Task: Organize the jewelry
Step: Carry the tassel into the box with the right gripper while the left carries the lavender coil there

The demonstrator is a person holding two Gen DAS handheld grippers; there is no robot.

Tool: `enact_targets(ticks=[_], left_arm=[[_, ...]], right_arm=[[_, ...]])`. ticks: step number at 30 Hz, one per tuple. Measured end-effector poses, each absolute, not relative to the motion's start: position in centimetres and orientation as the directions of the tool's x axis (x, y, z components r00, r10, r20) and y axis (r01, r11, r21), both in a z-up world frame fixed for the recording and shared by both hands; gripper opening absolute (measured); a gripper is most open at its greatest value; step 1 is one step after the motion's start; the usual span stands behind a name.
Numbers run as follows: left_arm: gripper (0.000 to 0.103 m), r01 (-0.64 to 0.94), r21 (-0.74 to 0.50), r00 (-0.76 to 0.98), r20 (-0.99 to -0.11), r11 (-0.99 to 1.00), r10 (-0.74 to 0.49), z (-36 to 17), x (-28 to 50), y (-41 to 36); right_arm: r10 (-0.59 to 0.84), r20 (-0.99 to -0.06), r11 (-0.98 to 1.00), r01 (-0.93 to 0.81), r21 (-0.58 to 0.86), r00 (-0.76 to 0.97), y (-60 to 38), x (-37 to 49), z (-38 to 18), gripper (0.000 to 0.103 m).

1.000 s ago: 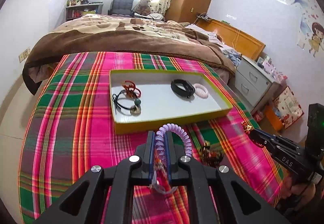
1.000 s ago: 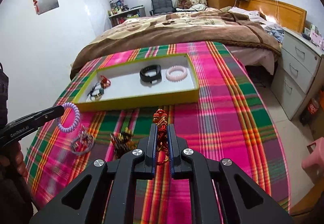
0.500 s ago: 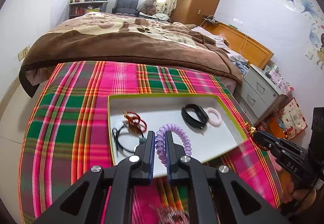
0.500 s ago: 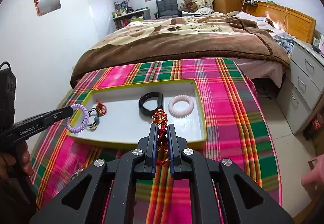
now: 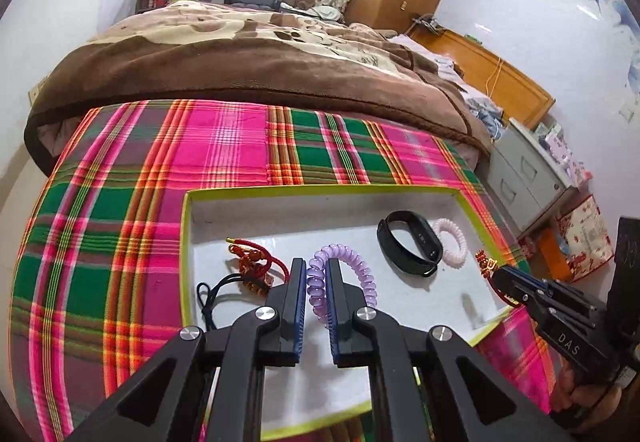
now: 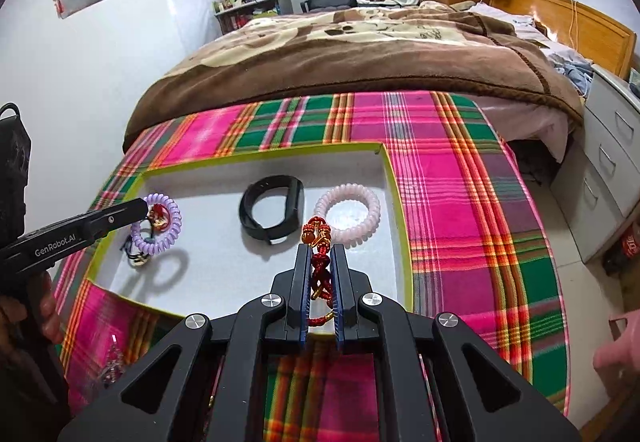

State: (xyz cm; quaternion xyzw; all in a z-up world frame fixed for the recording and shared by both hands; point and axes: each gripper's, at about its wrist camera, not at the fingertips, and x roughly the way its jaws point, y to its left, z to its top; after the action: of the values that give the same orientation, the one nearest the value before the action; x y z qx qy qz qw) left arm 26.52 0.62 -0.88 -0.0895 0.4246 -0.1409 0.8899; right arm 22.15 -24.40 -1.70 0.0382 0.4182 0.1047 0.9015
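Observation:
A shallow white tray with a yellow-green rim (image 5: 320, 191) (image 6: 396, 202) lies on the plaid cloth. My left gripper (image 5: 316, 266) (image 6: 142, 208) is shut on a purple spiral bracelet (image 5: 352, 266) (image 6: 160, 226), which hangs over the tray's left half. My right gripper (image 6: 321, 250) (image 5: 496, 276) is shut on a red and gold knotted bracelet (image 6: 318, 238) (image 5: 484, 262), held above the tray's right part. In the tray lie a black band (image 5: 410, 248) (image 6: 272, 212), a pale pink spiral bracelet (image 5: 454, 248) (image 6: 348, 212), a red cord bracelet (image 5: 256, 268) and a black cord piece (image 5: 216, 300).
The plaid cloth (image 5: 120, 222) (image 6: 480, 242) covers the surface, and a silvery trinket (image 6: 112, 366) lies on it near the front left. A bed with a brown blanket (image 5: 240, 62) stands behind. Grey drawers (image 6: 612, 170) stand to the right. A hand (image 6: 618, 346) shows at the right edge.
Both grippers moved forward from over the cloth to above the tray, each still carrying its bracelet. The tray now fills the lower middle of both views.

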Motion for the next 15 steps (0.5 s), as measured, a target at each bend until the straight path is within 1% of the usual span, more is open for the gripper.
enact_targets(ticks=[4, 9, 13, 15], left_arm=[[0.009, 0.171, -0.293, 0.576, -0.745, 0.941, -0.336, -1.8, 27.2, 0.4], [0.009, 0.161, -0.282, 0.556, -0.766, 0.946, -0.323, -2.7, 27.9, 0.2], [0.009, 0.164, -0.241, 0.553, -0.781, 0.957, -0.291, -3.1, 27.9, -0.1], [0.009, 0.162, -0.261, 0.546, -0.780, 0.952, -0.306, -3.2, 27.9, 0.0]], right_arm=[[0.198, -0.763, 0.979, -0.153, 0.132, 0.615, -24.4, 22.7, -2.5, 0.009], [0.174, -0.777, 0.983, -0.150, 0.103, 0.606, -24.3, 22.9, -3.1, 0.009], [0.170, -0.786, 0.983, -0.153, 0.096, 0.595, -24.2, 23.1, -3.4, 0.009], [0.167, -0.787, 0.984, -0.153, 0.093, 0.594, -24.2, 23.1, -3.5, 0.009]])
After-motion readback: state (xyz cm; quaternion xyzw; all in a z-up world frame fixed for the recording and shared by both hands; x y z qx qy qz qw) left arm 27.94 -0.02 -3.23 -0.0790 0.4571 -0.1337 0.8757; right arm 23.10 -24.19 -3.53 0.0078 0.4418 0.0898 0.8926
